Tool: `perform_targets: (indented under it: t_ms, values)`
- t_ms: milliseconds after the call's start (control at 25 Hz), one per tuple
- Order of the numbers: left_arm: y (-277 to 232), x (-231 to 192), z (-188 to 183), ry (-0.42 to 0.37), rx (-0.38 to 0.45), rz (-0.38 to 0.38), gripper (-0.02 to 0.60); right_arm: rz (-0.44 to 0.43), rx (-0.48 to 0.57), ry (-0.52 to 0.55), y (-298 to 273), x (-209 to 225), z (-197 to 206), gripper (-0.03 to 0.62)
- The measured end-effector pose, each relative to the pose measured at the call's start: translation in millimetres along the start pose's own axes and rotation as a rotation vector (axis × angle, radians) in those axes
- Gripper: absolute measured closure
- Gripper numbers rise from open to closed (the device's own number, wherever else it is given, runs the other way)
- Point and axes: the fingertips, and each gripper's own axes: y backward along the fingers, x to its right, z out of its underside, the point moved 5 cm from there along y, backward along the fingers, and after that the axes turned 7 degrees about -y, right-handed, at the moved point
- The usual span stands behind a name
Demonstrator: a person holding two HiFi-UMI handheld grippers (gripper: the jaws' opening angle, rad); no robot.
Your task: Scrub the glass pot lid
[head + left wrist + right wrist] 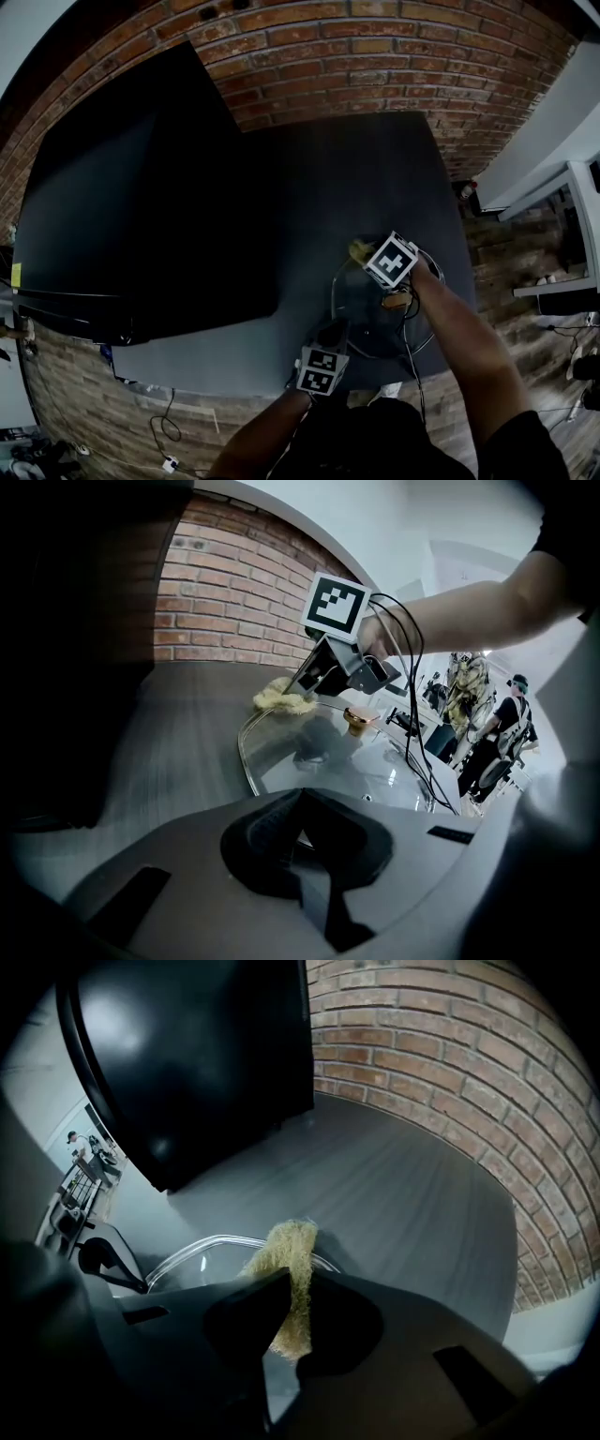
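Observation:
The glass pot lid [375, 314] lies flat near the front right of the dark table, its copper knob [358, 718] pointing up. My left gripper [330, 330] holds the lid by its near rim [298, 834], jaws shut on it. At the lid's far edge, my right gripper [367, 253] is shut on a yellow scrubbing pad [286, 1269]. The pad [281, 699] presses on the far rim of the lid [202, 1246]. In the right gripper view the pad sticks out past the jaws, over the lid's curved edge.
A big black box-like object [141, 197] fills the left half of the table [375, 169]. A brick wall [394, 56] stands behind. The table's front edge [216, 375] runs just before my left gripper. Cables [411, 356] trail from the right gripper. People [506, 728] stand far off.

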Motion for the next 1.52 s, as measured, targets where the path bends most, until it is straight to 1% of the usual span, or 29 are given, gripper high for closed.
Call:
perform_targets:
  t_ms: [200, 600, 760, 1040, 1320, 1520]
  values:
    - [-0.7, 0.8, -0.6, -0.002, -0.001, 0.001, 0.548, 0.055, 0.023, -0.062, 10.4, 26.1, 11.5, 0.546]
    - [-1.0, 0.4, -2.1, 0.001, -0.007, -0.003, 0.548, 0.11, 0.071, -0.283, 33.5, 76.3, 57.9, 0.546]
    - [-4.0, -1.5, 0.9, 0.006, 0.0, -0.014, 0.548, 0.131, 0.084, -0.347, 41.6, 89.0, 79.2, 0.546]
    - [-3.5, -1.6, -0.3, 0.005, -0.008, -0.017, 0.548, 0.158, 0.08, -0.402, 53.6, 101.0, 114.5, 0.546]
    - [-3.4, -0.9, 2.9, 0.009, -0.027, -0.025, 0.548, 0.16, 0.096, -0.441, 65.4, 98.4, 146.2, 0.546]
    - [-3.0, -2.7, 1.5, 0.01, -0.022, -0.04, 0.548, 0.163, 0.104, -0.462, 72.5, 93.3, 165.7, 0.546]
